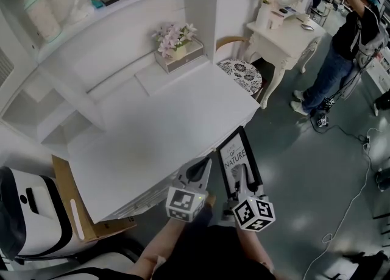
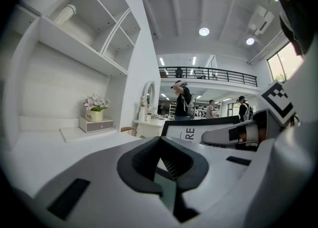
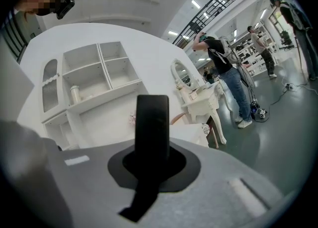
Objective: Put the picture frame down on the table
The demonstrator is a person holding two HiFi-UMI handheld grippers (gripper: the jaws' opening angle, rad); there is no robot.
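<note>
Right gripper point(image 1: 242, 174) pinches the picture frame point(image 1: 235, 152) by its lower end. The frame hangs off the table's point(image 1: 152, 132) near right edge, over the floor. Left gripper point(image 1: 203, 166) is pressed together and empty, just beside it. The frame likely needs carrying well inside the edge, tilting flat, then a late release. Mid-tabletop is bare; the flower box point(image 1: 180, 53) sits far back.

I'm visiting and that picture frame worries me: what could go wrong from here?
The picture frame is pinched only at its near edge by the right hand-held gripper, over the floor beside the table; a slip would likely drop it there. It also stands close to the table's corner and might knock against it on the way over.
</note>
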